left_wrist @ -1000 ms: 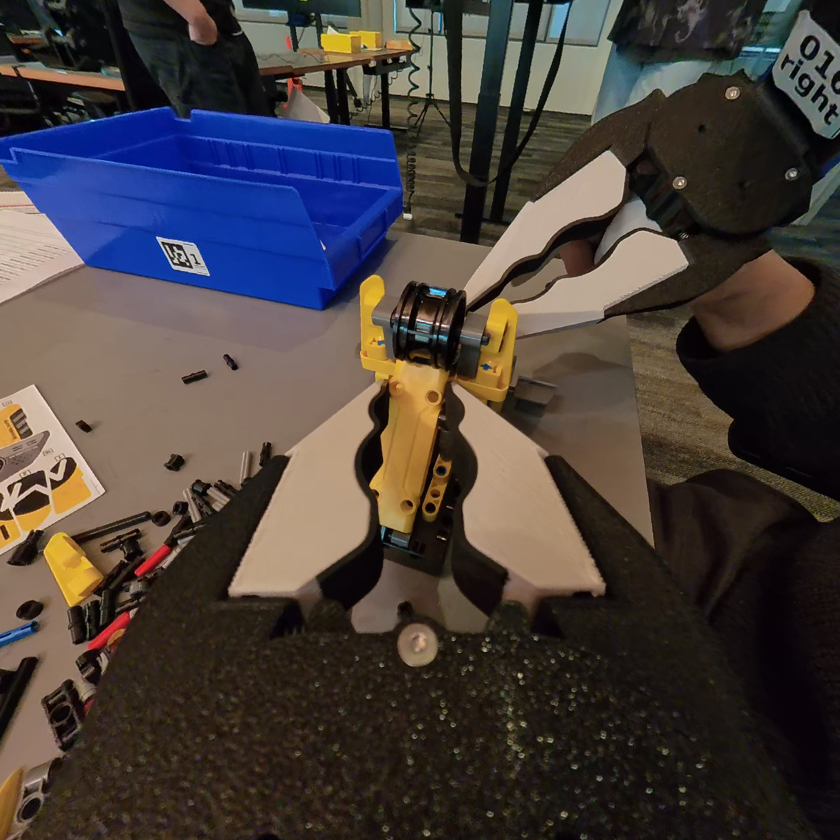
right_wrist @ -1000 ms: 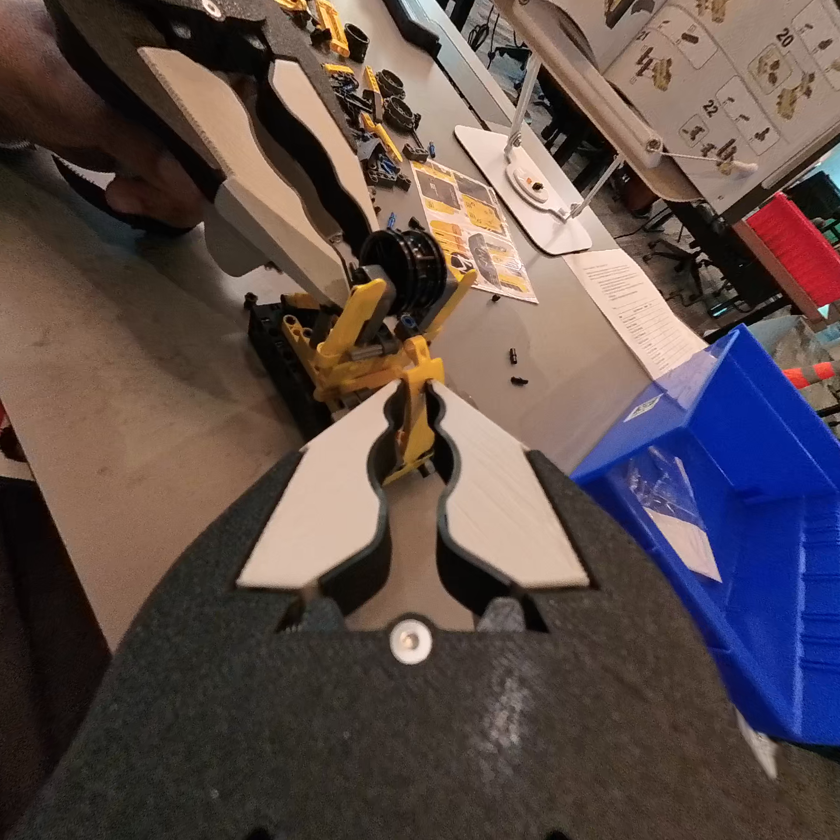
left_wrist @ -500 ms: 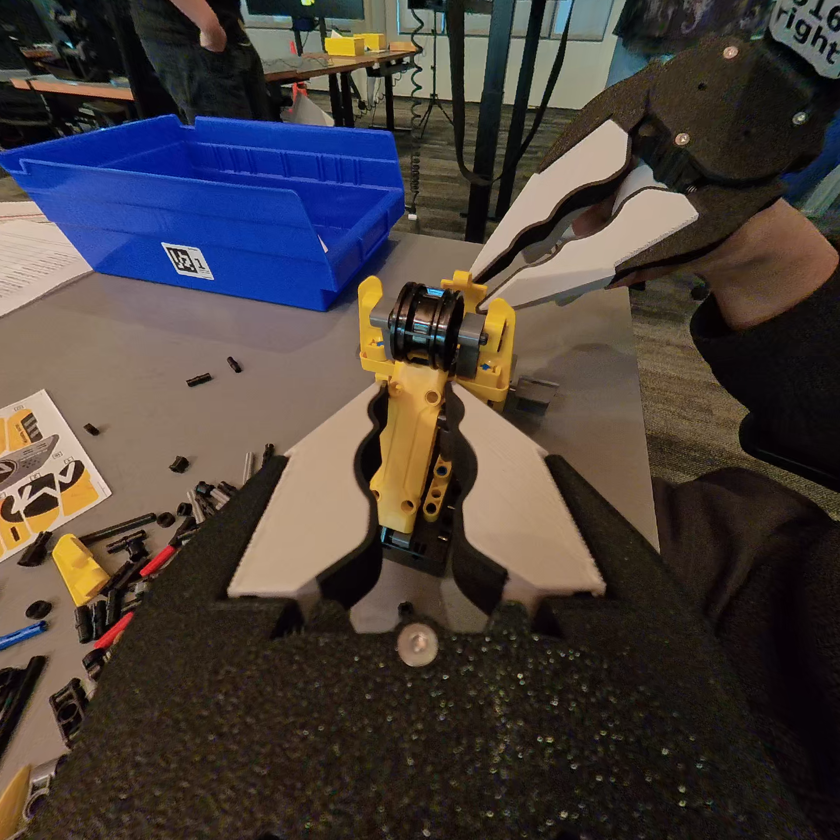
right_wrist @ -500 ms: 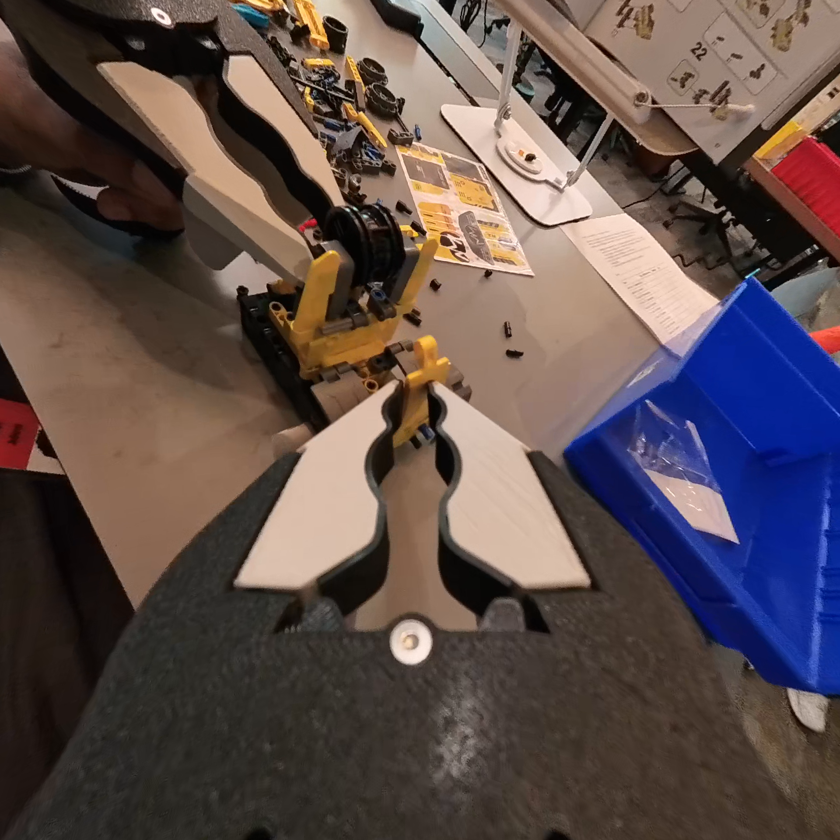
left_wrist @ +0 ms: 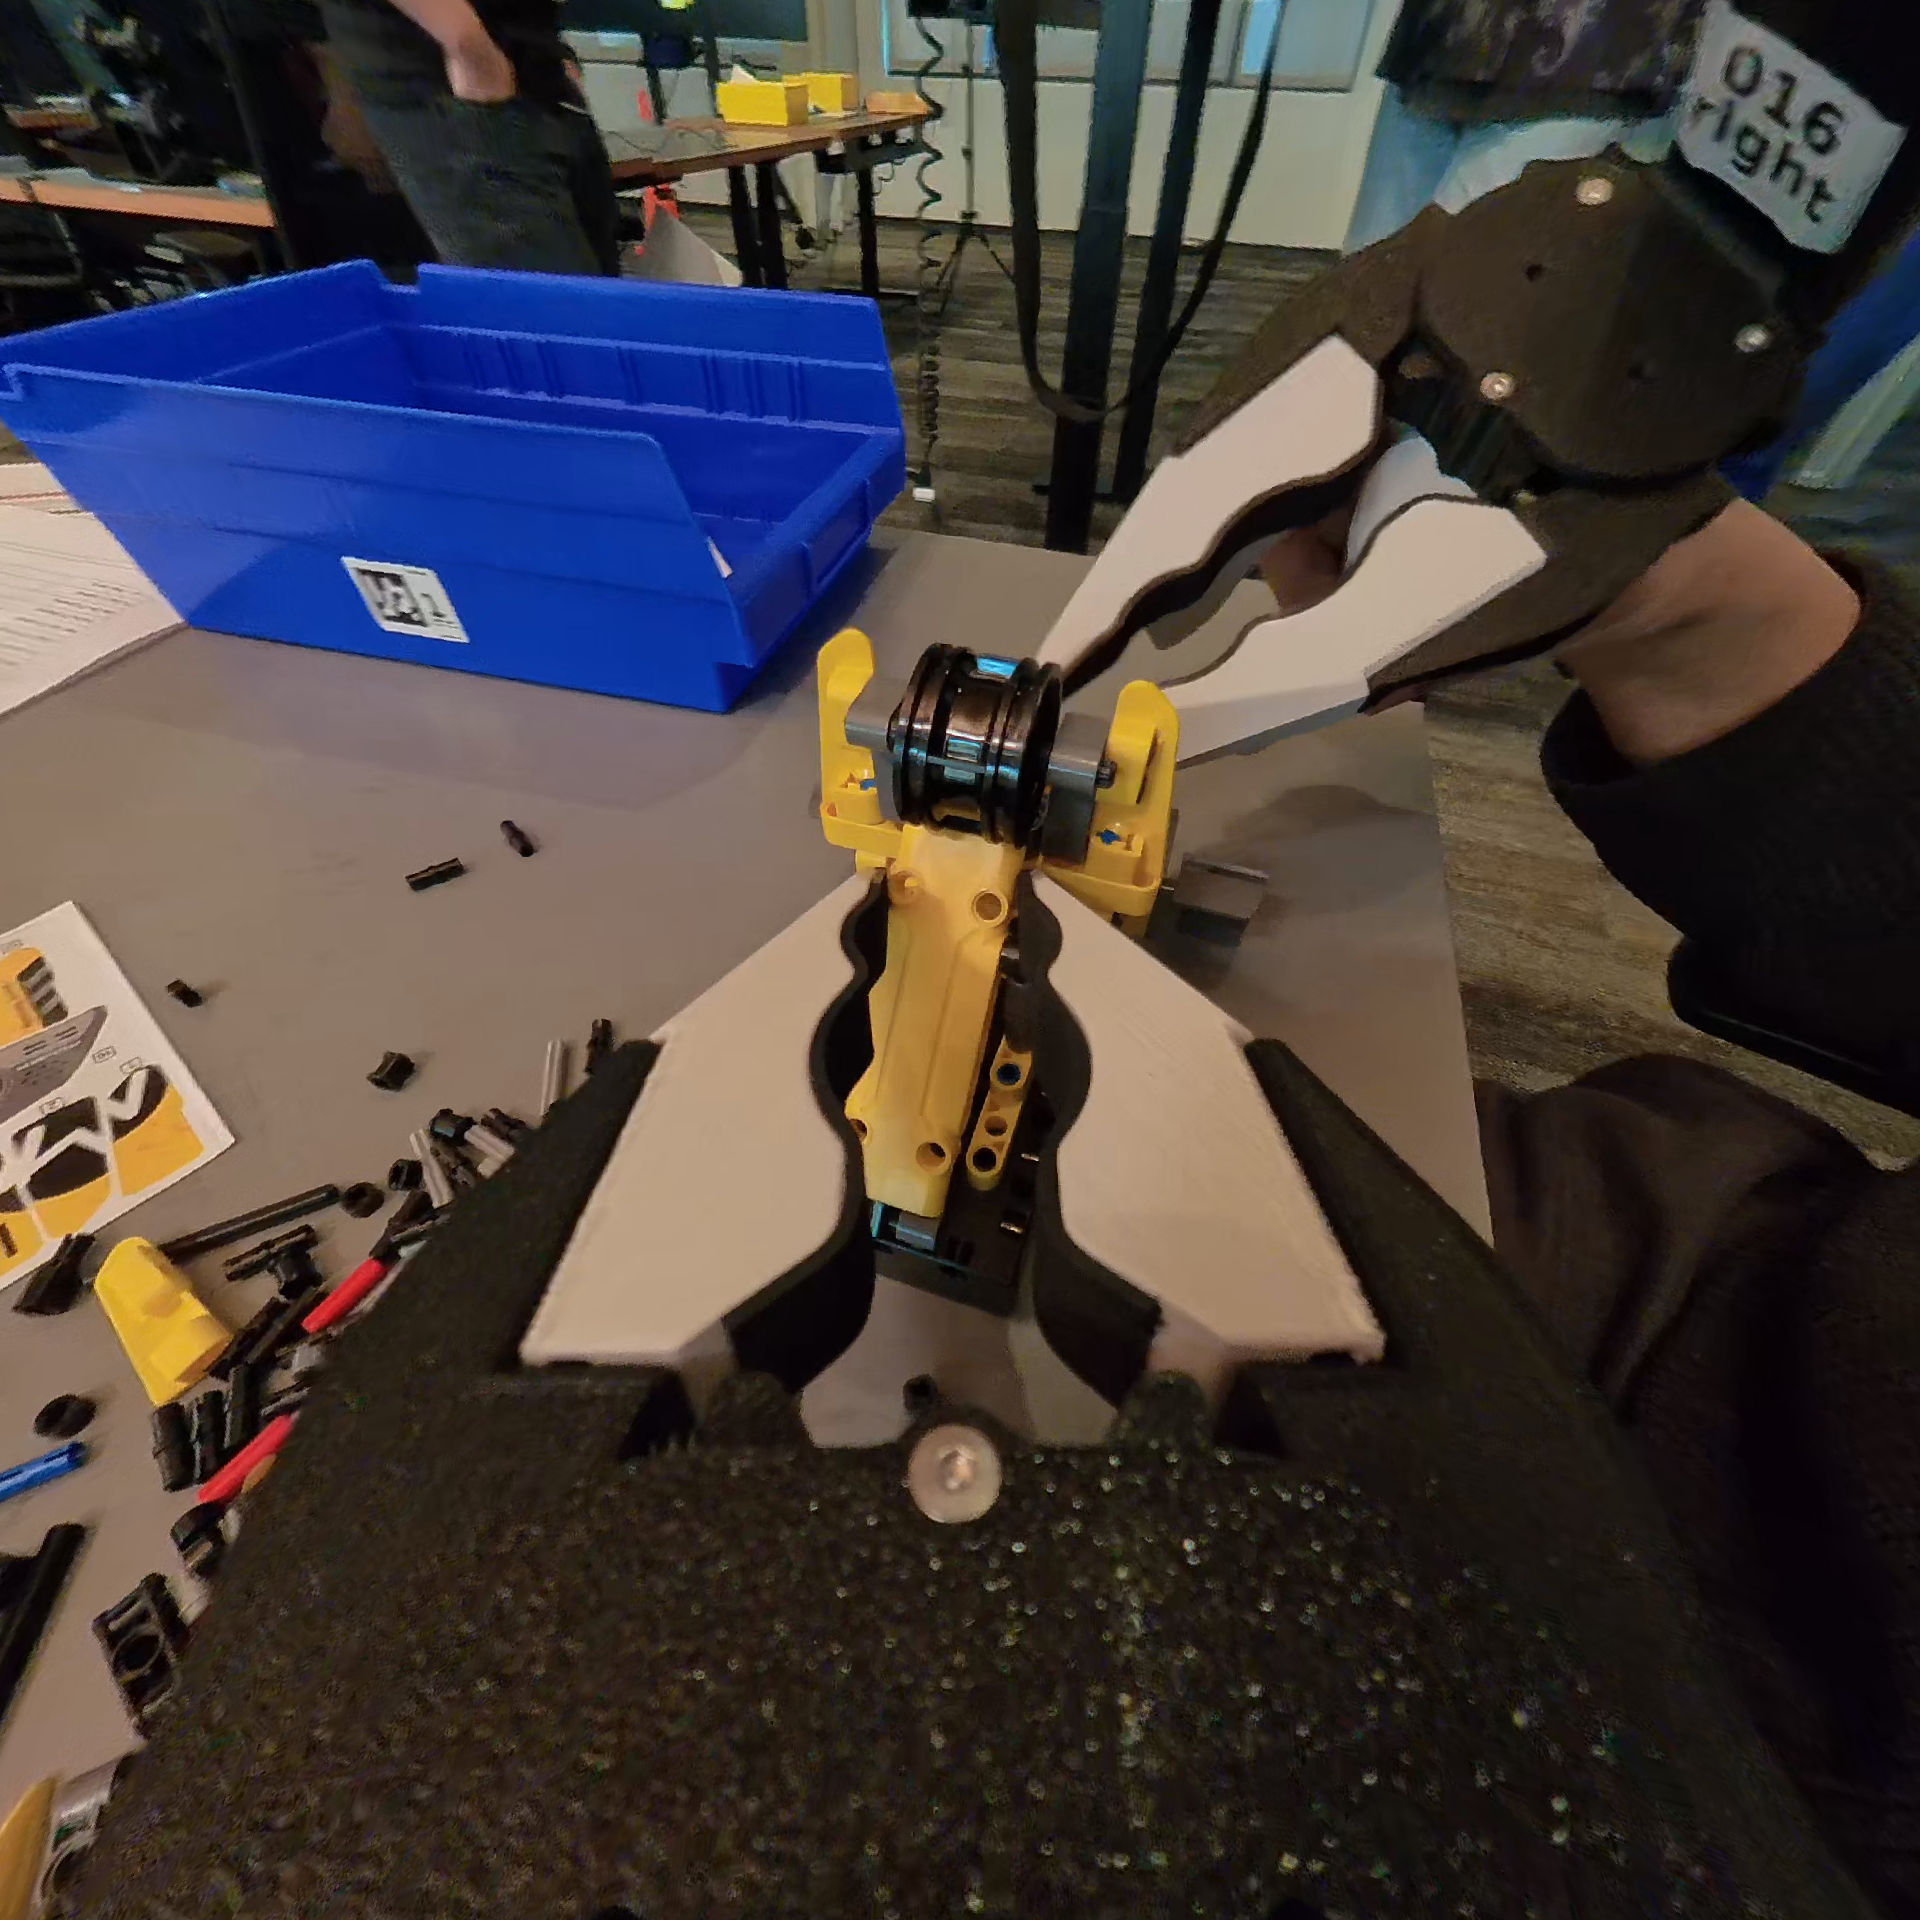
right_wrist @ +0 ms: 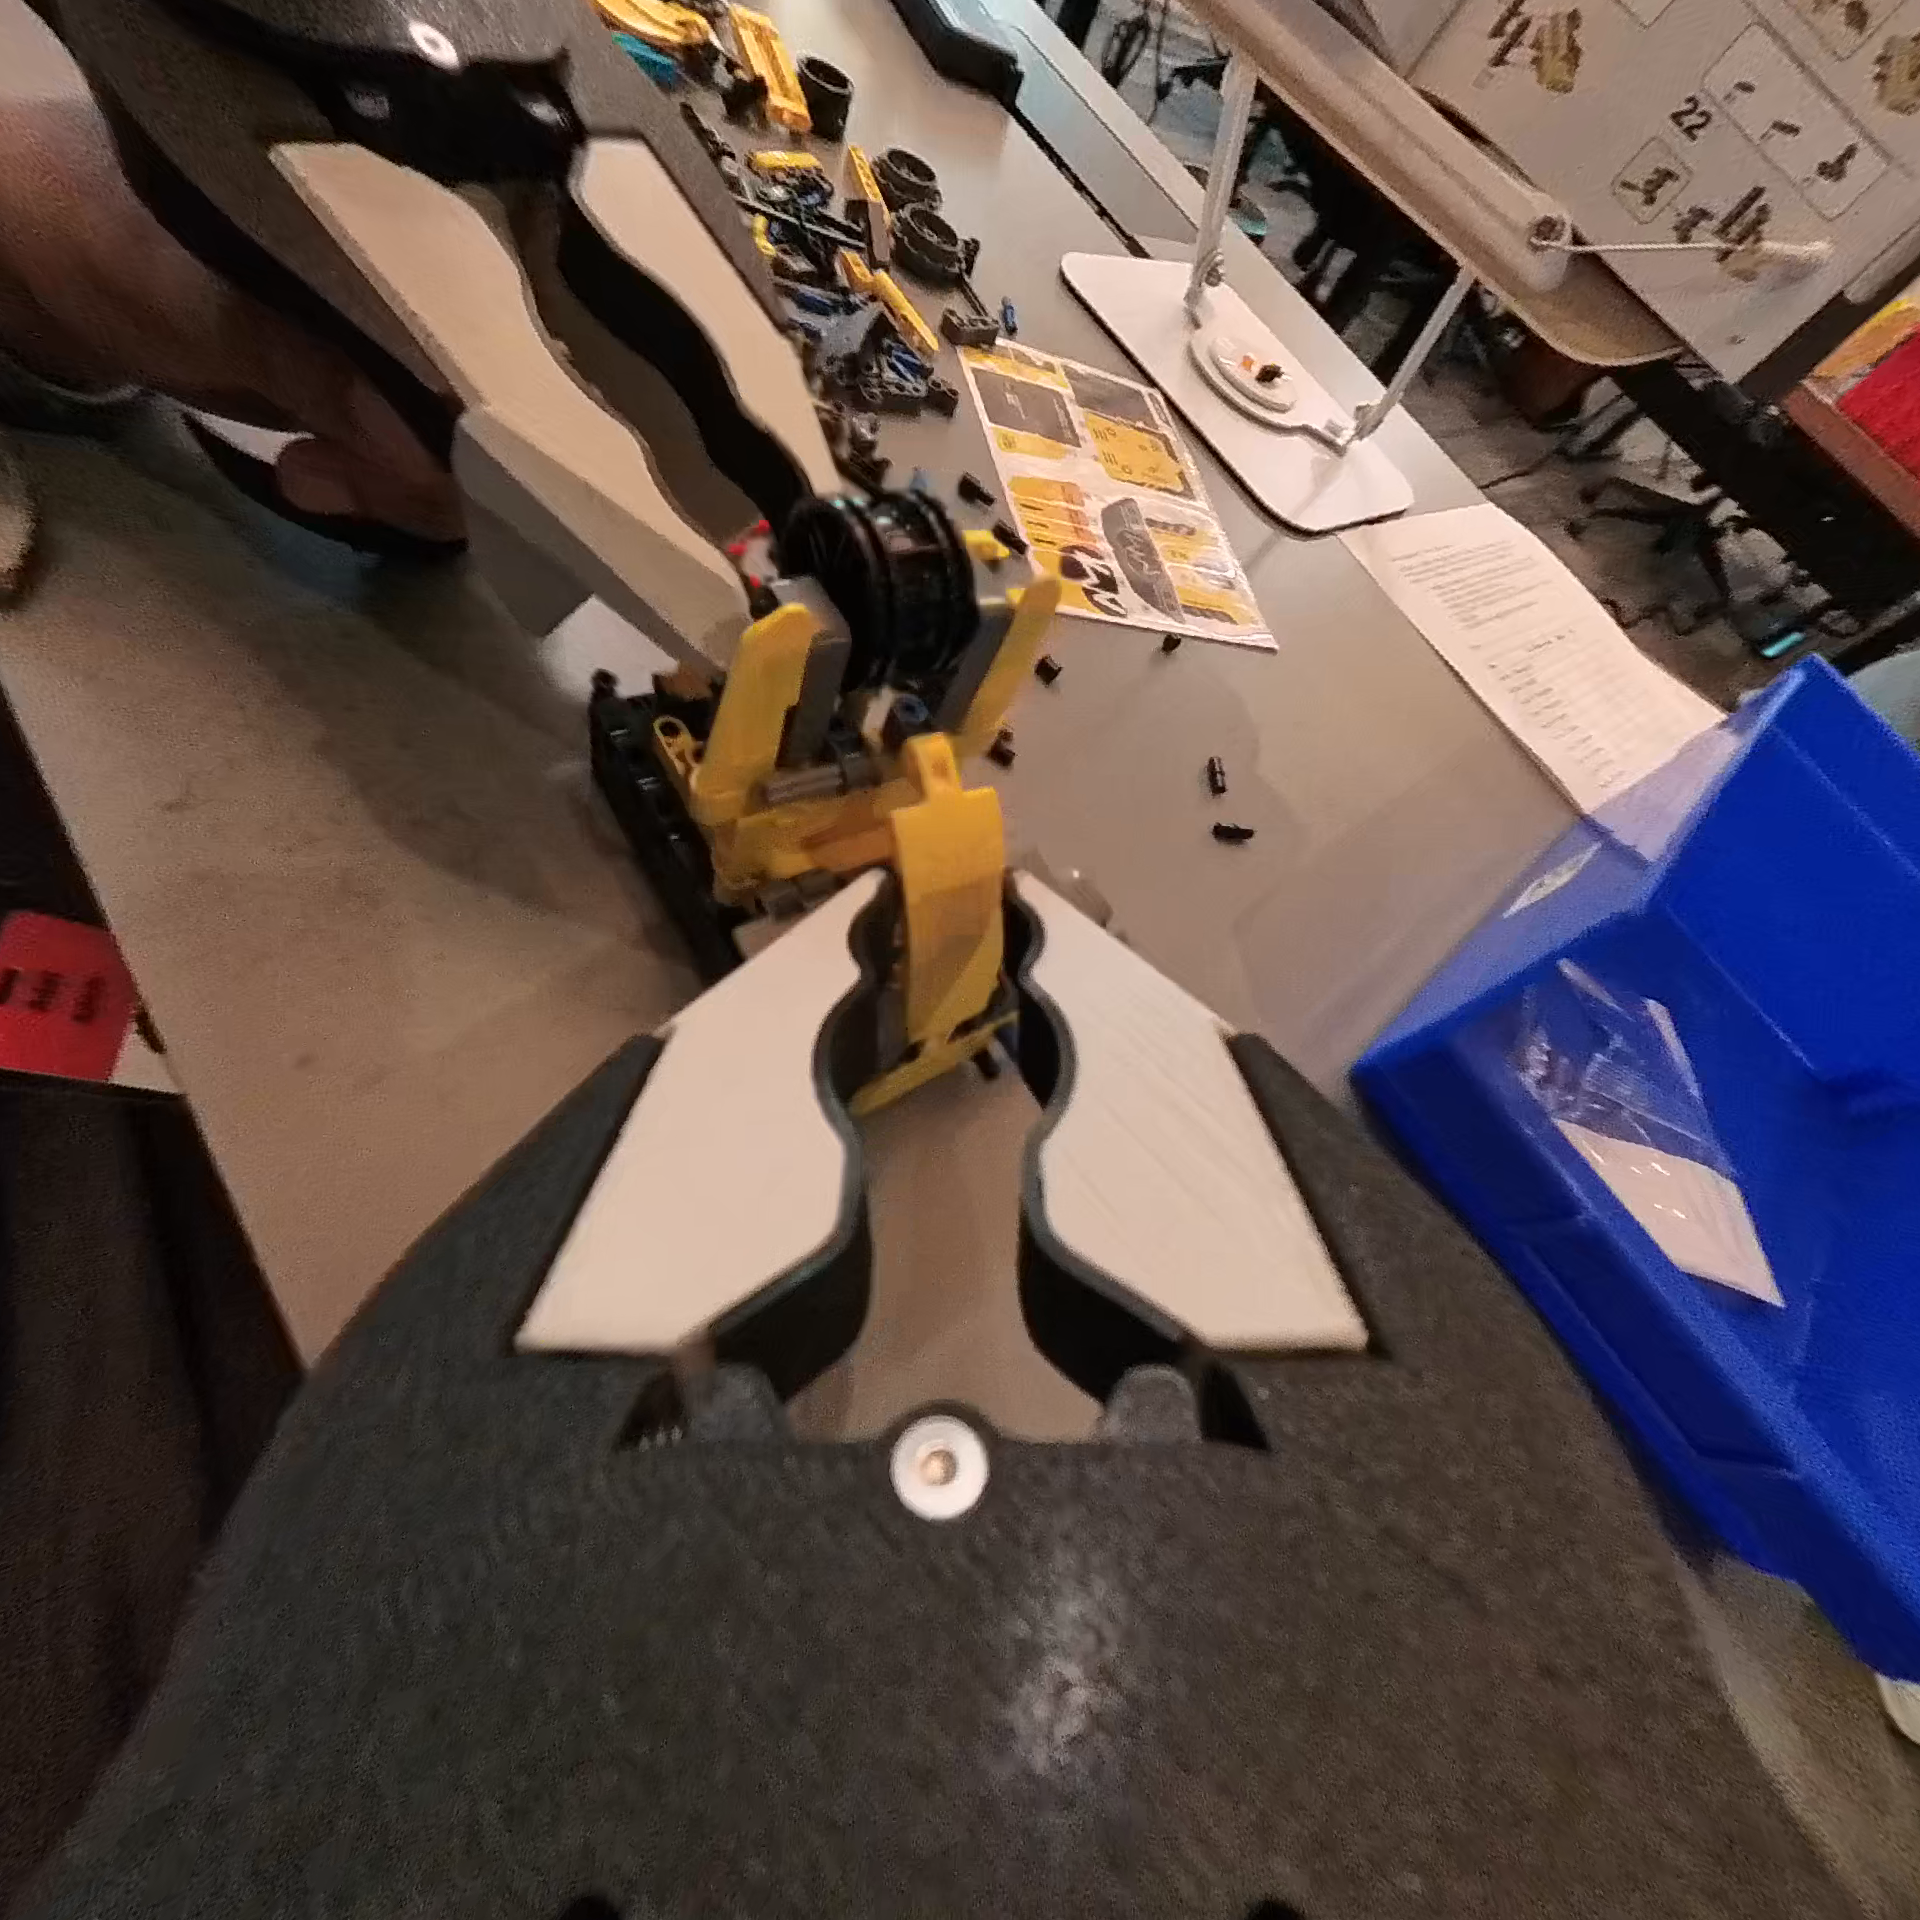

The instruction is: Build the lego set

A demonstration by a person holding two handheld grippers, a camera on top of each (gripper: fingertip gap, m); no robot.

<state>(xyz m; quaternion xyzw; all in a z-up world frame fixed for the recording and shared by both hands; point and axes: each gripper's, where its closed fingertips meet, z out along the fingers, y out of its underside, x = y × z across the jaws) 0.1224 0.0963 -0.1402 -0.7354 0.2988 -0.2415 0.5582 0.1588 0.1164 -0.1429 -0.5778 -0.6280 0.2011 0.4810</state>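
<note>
A yellow and black brick model [left_wrist: 925, 1049] with a black wheel hub [left_wrist: 977, 738] on top stands on the grey table [left_wrist: 312, 779]. My left gripper [left_wrist: 945, 894] is shut on the model's yellow arm. My right gripper [right_wrist: 951, 894] is shut on a yellow panel piece [right_wrist: 951, 935] and holds it against the model's near side [right_wrist: 769, 748]. In the left wrist view the right gripper [left_wrist: 1117, 707] reaches in from the upper right, behind the hub; the piece is hidden there. The left gripper [right_wrist: 758, 561] shows at the upper left of the right wrist view.
A blue bin [left_wrist: 468, 520] stands behind the model, also at the right [right_wrist: 1714, 1039]. Loose black, yellow and red parts [left_wrist: 260, 1299] and a sticker sheet [left_wrist: 73, 1101] lie left. A white stand base [right_wrist: 1247, 384] and paper sheet [right_wrist: 1507, 623] lie beyond. The table edge is close right. One gripper's finger ends stand about 5 cm off the other's.
My right gripper lifted with the yellow piece, then came back down against the model behind the hub. My left gripper kept its hold on the model.
</note>
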